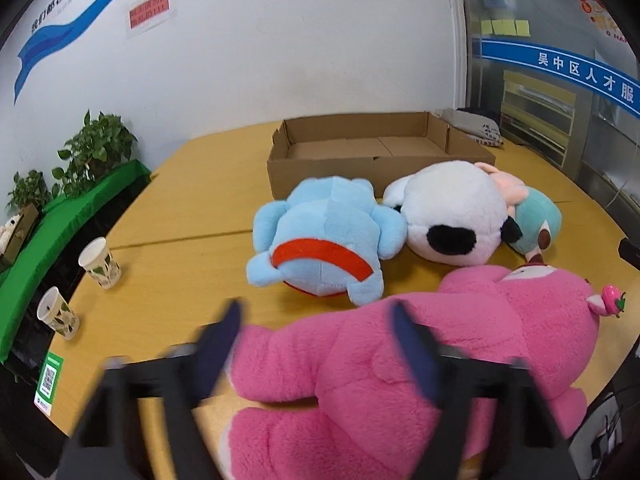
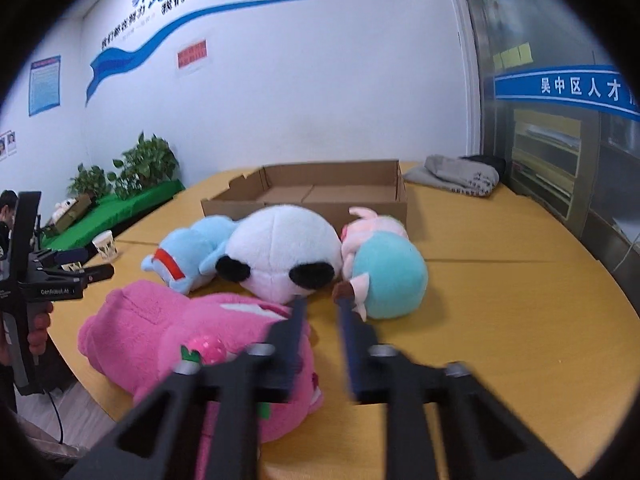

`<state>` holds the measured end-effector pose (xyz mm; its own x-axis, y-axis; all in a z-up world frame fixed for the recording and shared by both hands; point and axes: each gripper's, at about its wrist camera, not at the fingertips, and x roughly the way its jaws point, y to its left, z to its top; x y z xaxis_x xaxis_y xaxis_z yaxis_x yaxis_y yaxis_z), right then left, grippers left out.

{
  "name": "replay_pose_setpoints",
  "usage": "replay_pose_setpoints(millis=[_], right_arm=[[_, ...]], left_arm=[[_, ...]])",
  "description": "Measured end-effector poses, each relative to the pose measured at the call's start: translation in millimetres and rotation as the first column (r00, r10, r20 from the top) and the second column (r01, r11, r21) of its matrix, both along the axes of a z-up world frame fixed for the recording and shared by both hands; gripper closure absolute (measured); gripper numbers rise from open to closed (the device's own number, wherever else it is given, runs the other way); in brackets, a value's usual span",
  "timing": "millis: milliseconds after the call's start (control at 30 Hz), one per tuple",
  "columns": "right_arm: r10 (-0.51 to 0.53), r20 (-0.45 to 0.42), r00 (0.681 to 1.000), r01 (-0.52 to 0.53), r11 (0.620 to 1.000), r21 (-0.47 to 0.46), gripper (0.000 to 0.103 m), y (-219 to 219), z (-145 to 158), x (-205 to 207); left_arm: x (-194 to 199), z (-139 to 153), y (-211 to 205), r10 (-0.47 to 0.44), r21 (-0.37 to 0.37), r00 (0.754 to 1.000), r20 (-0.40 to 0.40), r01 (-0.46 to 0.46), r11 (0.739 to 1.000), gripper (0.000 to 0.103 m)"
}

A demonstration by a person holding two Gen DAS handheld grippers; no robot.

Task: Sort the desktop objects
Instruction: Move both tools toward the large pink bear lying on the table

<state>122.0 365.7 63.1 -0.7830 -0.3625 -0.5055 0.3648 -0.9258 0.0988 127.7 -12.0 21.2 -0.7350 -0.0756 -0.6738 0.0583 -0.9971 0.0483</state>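
Note:
A pink plush bear (image 1: 400, 360) lies at the table's near edge, also in the right wrist view (image 2: 192, 332). Behind it lie a light blue plush (image 1: 324, 240) (image 2: 188, 256), a white and black panda plush (image 1: 452, 216) (image 2: 280, 252) and a teal and pink plush (image 1: 532, 220) (image 2: 384, 268). An open, empty cardboard box (image 1: 376, 152) (image 2: 320, 192) stands behind them. My left gripper (image 1: 316, 312) is open, its fingers astride the pink bear's body. My right gripper (image 2: 322, 304) is open with a narrow gap, just above the table between the pink bear and the teal plush.
Two paper cups (image 1: 100, 258) stand at the yellow table's (image 1: 200, 200) left edge. A grey folded cloth (image 2: 460, 176) lies at the back right. Potted plants (image 1: 96, 148) on a green shelf stand left of the table. The left gripper also shows at far left in the right wrist view (image 2: 86, 274).

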Motion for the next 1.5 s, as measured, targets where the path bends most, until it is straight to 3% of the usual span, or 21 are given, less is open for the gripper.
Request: replay_pose_setpoints(millis=[33, 100, 133, 167, 200, 233, 267, 367, 500, 600, 933, 1500], right_arm=[[-0.004, 0.002, 1.000, 0.004, 1.000, -0.016, 0.098, 2, -1, 1], [-0.006, -0.017, 1.000, 0.005, 0.999, -0.052, 0.097, 4, 2, 3], [-0.007, -0.028, 1.000, 0.005, 0.998, -0.066, 0.085, 6, 3, 5], [-0.009, -0.049, 0.999, 0.006, 0.998, -0.061, 0.072, 5, 5, 7], [-0.012, -0.069, 0.998, 0.009, 0.999, -0.051, 0.034, 3, 7, 9], [-0.003, -0.083, 0.997, -0.002, 0.999, -0.053, 0.011, 2, 9, 11], [0.010, -0.097, 0.995, -0.015, 0.998, -0.058, 0.011, 0, 11, 13], [0.033, -0.112, 0.993, -0.041, 0.997, -0.070, 0.011, -4, 14, 14], [0.045, -0.108, 0.993, -0.054, 0.995, -0.079, 0.010, -11, 14, 11], [0.051, -0.099, 0.994, -0.059, 0.995, -0.080, 0.000, -15, 13, 8], [0.027, -0.010, 1.000, -0.028, 1.000, -0.011, 0.000, -35, 1, -4], [0.039, 0.033, 0.999, -0.040, 0.999, 0.037, 0.000, -52, -9, 10]], left_arm=[[-1, -2, -3, 0.003, 0.027, 1.000, 0.016, -0.004, 1.000, 0.096], [-2, -6, -7, 0.019, 0.058, 0.999, 0.031, -0.021, 0.998, 0.096], [-1, -7, -8, 0.029, 0.057, 0.999, 0.026, -0.031, 0.998, 0.096], [0, -6, -8, 0.038, 0.055, 0.999, 0.018, -0.039, 0.998, 0.085], [1, -6, -8, 0.045, 0.054, 0.999, 0.009, -0.045, 0.998, 0.072], [2, -4, -8, 0.049, 0.054, 0.999, -0.007, -0.048, 0.997, 0.032], [4, -1, -8, 0.052, 0.056, 0.998, -0.033, -0.050, 0.997, 0.000], [9, 9, -7, 0.052, 0.060, 0.993, -0.105, -0.046, 0.997, 0.000], [4, 11, -3, 0.046, 0.007, 0.992, -0.116, -0.046, 0.999, 0.000], [-2, 8, -4, 0.058, 0.003, 0.993, -0.099, -0.058, 0.998, 0.000], [-6, 0, -9, 0.079, 0.014, 0.996, -0.049, -0.079, 0.997, 0.000], [-1, -10, -1, 0.027, 0.044, 1.000, -0.001, -0.027, 0.999, 0.000]])
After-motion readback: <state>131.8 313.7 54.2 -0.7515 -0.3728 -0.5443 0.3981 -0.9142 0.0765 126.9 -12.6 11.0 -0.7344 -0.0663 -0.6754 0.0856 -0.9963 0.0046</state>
